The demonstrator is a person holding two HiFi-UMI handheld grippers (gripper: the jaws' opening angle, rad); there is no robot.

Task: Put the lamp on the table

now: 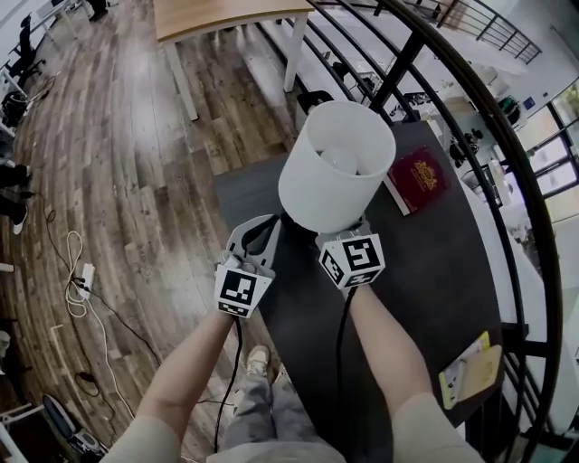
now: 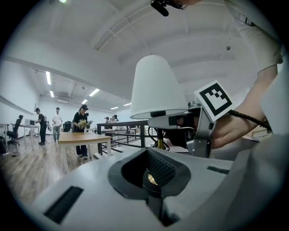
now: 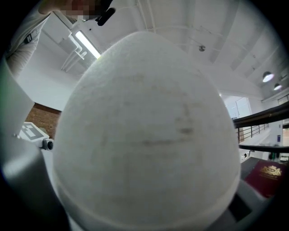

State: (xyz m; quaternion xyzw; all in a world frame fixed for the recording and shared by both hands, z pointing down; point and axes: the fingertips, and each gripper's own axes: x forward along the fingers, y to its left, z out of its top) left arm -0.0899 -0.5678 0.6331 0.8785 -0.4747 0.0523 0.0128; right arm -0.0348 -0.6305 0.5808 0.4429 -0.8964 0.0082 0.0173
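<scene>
The lamp's white shade (image 1: pixel 336 165) stands upright over the near left part of the dark table (image 1: pixel 434 280); its base is hidden under the shade. My right gripper (image 1: pixel 340 237) reaches in beneath the shade. In the left gripper view its jaws close round the lamp's neck (image 2: pixel 159 118) just under the shade (image 2: pixel 156 88), above the brass stem (image 2: pixel 159 143). The shade (image 3: pixel 144 131) fills the right gripper view and hides those jaws. My left gripper (image 1: pixel 270 230) comes in from the left, low; its jaws (image 2: pixel 151 175) are together with a brass part of the lamp between the dark pads.
A dark red book (image 1: pixel 418 179) lies on the table beyond the lamp, and a tan card (image 1: pixel 470 369) lies at its near right edge. A black railing (image 1: pixel 507 136) curves along the right. A wooden table (image 1: pixel 226 14) stands farther off, cables (image 1: pixel 77 271) lie on the floor, and people (image 2: pixel 81 122) stand at a distance.
</scene>
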